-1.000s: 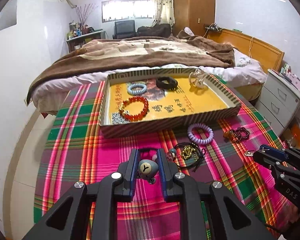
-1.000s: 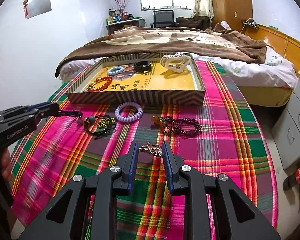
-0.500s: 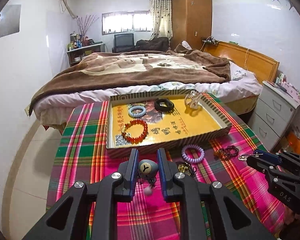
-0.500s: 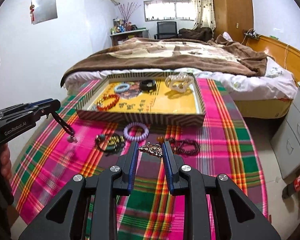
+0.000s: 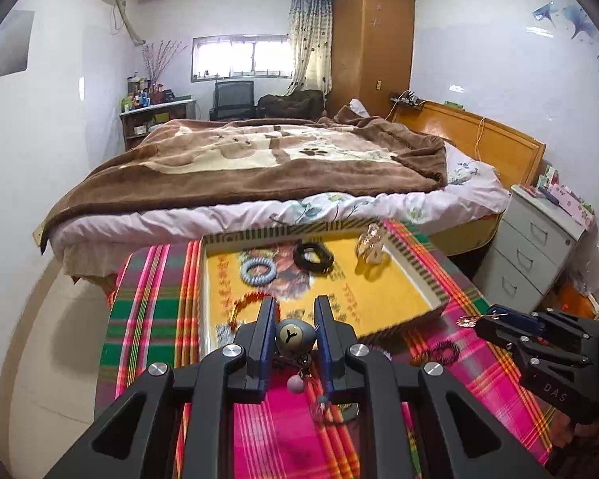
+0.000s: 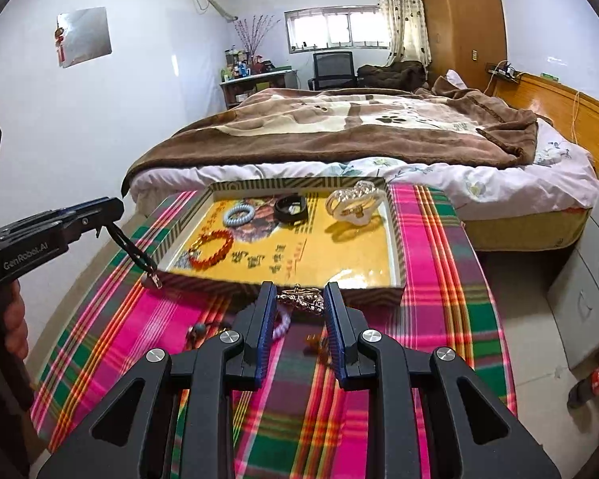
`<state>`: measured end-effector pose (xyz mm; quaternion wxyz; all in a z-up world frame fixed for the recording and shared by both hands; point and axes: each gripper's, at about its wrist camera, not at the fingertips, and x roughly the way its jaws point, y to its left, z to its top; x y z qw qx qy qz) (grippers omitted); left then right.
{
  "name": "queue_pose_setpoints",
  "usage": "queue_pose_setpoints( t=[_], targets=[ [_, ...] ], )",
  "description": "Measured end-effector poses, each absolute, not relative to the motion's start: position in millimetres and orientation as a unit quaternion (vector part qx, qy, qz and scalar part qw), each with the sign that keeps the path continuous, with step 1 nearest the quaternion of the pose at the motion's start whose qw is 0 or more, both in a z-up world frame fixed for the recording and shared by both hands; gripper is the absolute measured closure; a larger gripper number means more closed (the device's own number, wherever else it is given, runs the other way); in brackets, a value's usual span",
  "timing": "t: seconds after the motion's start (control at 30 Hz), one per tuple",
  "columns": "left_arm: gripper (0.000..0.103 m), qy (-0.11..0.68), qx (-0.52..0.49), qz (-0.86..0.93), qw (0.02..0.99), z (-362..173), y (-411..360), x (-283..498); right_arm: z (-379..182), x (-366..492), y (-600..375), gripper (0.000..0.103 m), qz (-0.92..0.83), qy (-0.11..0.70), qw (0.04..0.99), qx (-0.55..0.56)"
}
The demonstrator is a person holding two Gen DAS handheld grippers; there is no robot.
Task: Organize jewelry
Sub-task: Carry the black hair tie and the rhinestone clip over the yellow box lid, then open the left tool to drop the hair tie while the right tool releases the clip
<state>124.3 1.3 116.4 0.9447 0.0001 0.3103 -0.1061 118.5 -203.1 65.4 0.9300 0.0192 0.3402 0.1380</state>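
Bedroom; plaid-clothed counter (image 6: 439,279) at bed's foot, striped tray (image 6: 395,239) on it holding bracelets. Left tongs (image 5: 293,337) pinch grey bead pendant (image 5: 295,335), lifted, cord dangling. Right tongs (image 6: 299,301) pinch small metal ornament (image 6: 301,299) above cloth, before tray's near wall.

Woven plaid cloth (image 6: 439,263), glossy printed cardboard tray (image 6: 395,239), plush blanket (image 6: 339,127).
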Motion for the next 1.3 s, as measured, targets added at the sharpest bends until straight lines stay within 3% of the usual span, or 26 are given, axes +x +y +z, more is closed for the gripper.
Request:
queue_pose_setpoints(
  t=[0.37,0.73,1.3],
  targets=[
    [0.084,0.326,-0.013,-0.14,0.935,115,-17,193,64,183,-207,0.078,0.131,0.356,0.925,0.022],
    [0.084,0.36,-0.037,-0.176,0.915,70,-46,264,23,249,-206,0.078,0.097,0.399,0.912,-0.02],
    [0.083,0.424,0.01,-0.138,0.895,4,-36,284,-23,276,-187,0.08,0.105,0.439,0.889,-0.078]
  ],
)
